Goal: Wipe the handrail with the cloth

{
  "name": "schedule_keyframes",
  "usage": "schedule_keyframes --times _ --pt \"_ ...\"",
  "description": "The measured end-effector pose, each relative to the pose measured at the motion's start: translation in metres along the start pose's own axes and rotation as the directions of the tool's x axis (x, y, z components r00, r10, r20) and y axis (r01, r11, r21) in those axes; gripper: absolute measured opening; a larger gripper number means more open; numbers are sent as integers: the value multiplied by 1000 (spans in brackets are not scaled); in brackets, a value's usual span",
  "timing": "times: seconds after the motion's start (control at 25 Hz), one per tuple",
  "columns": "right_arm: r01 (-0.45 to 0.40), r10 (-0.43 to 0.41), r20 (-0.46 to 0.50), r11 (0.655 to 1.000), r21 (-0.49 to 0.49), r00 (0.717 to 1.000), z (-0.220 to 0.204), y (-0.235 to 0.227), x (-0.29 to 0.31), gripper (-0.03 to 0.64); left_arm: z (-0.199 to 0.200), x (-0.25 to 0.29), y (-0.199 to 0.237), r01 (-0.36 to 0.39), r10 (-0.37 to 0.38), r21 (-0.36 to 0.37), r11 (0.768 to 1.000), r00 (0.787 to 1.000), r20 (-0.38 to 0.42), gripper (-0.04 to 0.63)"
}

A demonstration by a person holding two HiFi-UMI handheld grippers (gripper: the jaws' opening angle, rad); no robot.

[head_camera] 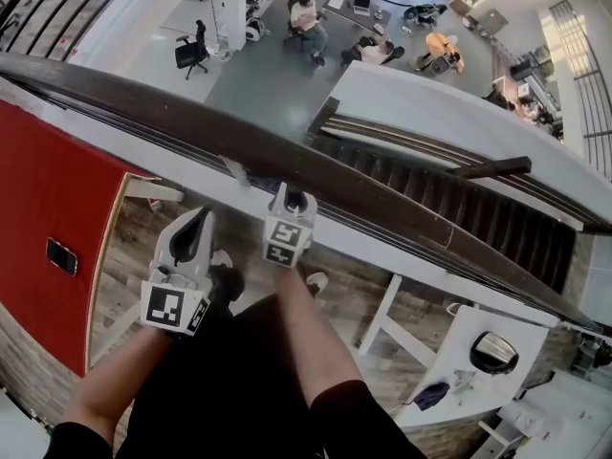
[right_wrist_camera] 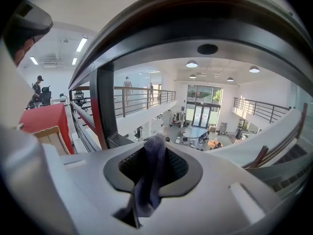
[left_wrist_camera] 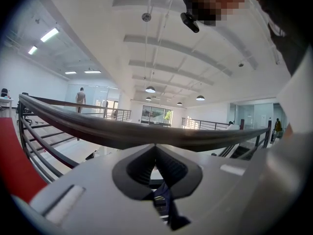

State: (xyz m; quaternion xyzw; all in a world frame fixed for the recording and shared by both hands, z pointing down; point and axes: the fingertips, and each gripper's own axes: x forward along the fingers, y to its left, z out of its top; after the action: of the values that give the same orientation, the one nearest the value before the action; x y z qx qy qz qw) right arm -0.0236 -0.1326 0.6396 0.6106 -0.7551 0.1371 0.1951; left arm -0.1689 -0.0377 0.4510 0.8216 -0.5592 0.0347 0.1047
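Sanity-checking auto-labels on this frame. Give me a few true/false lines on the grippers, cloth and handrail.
1. The right gripper is shut on a cloth. True.
2. The handrail is bright red. False: it is dark brown; the red thing is a panel below it on the left.
3. In the head view the right gripper sits closer to the handrail than the left gripper. True.
4. The left gripper's jaws are wide apart. False: they meet at the tips.
5. Nobody is on the floor below. False: several people sit down there.
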Motion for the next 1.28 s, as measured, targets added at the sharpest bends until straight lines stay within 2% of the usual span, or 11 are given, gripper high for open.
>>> schedule_keyframes --times 0.44,1.28 --pt "14 -13 -13 999 47 1000 -10 -39 -18 66 -5 2 -41 24 -23 3 1000 999 -35 -2" --pt "99 -64 -196 980 174 978 -35 -110 -38 66 -4 8 -104 65 -64 23 998 997 -45 -2"
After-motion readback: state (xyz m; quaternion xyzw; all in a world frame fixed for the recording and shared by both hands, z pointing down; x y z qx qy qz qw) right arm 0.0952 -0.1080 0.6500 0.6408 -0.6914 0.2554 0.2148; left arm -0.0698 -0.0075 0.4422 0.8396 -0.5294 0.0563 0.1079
